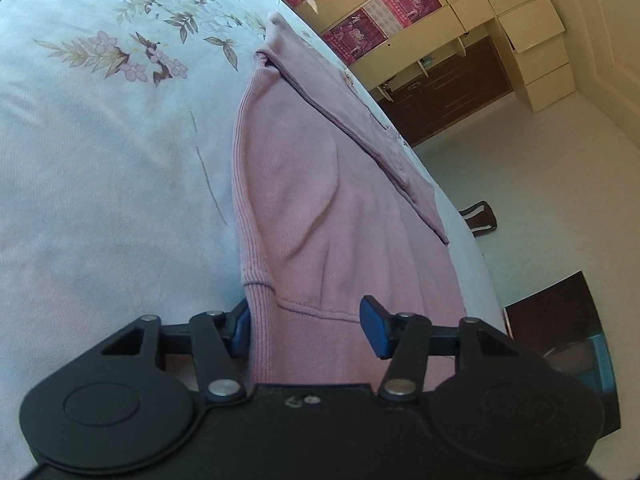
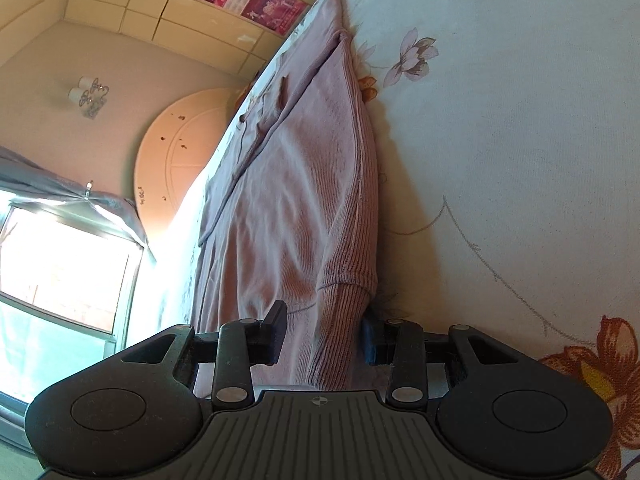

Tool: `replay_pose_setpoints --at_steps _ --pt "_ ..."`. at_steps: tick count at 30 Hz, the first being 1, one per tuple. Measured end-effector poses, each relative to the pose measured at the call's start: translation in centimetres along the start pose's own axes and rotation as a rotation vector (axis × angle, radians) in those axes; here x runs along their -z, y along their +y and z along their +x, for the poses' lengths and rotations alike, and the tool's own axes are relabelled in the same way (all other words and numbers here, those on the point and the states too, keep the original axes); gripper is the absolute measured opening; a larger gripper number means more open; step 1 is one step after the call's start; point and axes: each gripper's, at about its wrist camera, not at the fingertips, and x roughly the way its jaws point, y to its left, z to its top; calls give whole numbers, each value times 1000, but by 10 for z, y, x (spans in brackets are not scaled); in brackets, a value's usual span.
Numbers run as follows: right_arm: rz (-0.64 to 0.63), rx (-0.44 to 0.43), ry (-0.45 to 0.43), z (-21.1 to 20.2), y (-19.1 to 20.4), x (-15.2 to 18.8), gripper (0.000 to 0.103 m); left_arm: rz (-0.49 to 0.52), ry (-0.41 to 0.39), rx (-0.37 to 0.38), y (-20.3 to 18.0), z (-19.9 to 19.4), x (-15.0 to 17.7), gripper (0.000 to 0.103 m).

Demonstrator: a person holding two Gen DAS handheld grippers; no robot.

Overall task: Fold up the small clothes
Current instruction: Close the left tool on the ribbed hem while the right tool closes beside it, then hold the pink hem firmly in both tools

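Lying along the edge of a pale floral bedsheet [image 1: 100, 184], a dusty-pink ribbed-knit sweatshirt [image 1: 304, 208] stretches away from both handheld tools, its ribbed hem running between each pair of fingers. The left gripper [image 1: 308, 330] has its blue-padded fingers [image 1: 374, 332] spread wide, one on each side of the hem corner, the left pad touching the ribbed band while the right pad stands just clear of the cloth, so nothing is clamped. The right gripper [image 2: 324, 336] likewise straddles the garment's other ribbed corner [image 2: 340, 320] with its fingers parted; the band fills most of the gap, the right pad close against it, though whether the cloth is actually pinched cannot be told. Beyond the left fingers the folded upper layer of the sweatshirt runs toward cream wall cabinets [image 1: 516, 20] hung with magenta posters [image 1: 408, 2]. Beyond the right fingers, to their left, stand a bright window [image 2: 60, 256] and a rounded cream headboard [image 2: 180, 160]
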Motion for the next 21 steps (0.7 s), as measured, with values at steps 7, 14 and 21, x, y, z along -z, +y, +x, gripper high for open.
replay_pose_setpoints --at_steps 7,14,21 --pt "-135 18 -80 -18 33 -6 7 103 -144 1 -23 -27 1 5" --pt "-174 75 -37 -14 19 6 7 9 -93 -101 9 -12 12 6" --pt "-39 61 -78 -9 3 7 21 -62 -106 -42 24 -13 12 9"
